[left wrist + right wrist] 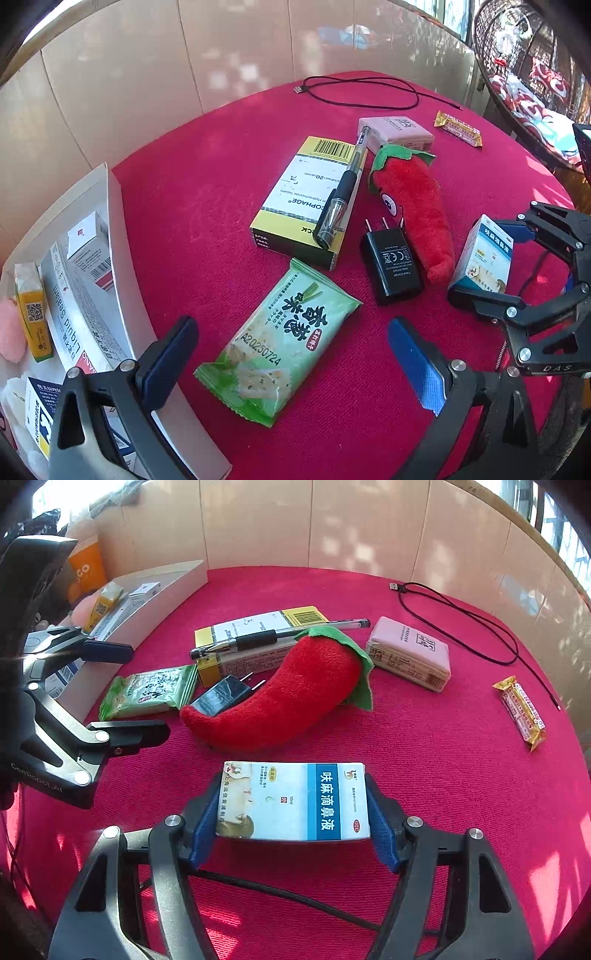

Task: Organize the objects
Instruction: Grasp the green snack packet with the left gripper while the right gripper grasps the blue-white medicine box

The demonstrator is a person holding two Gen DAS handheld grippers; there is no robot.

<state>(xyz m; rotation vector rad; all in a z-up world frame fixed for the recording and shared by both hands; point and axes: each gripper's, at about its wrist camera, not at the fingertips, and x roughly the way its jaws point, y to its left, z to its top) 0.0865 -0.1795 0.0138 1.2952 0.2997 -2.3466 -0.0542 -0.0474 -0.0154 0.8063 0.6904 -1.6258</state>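
Partly sorted: white cardboard tray (122, 236) already holds several small cartons. Beside tray, on red cloth tabletop (424, 738), remain green snack packet (277, 343), black charger (391, 266), red plush chilli (288, 690). Right gripper (291, 808) clamps blue-white medicine box (295, 801); left gripper (291, 354) empty, jaws apart.

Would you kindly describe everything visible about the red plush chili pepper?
The red plush chili pepper is a fuzzy, curved soft toy with a green felt leaf cap and an embroidered eye. It lies on its side on the red tablecloth, its tapered tip beside the black charger, which touches it. Neither gripper touches it.
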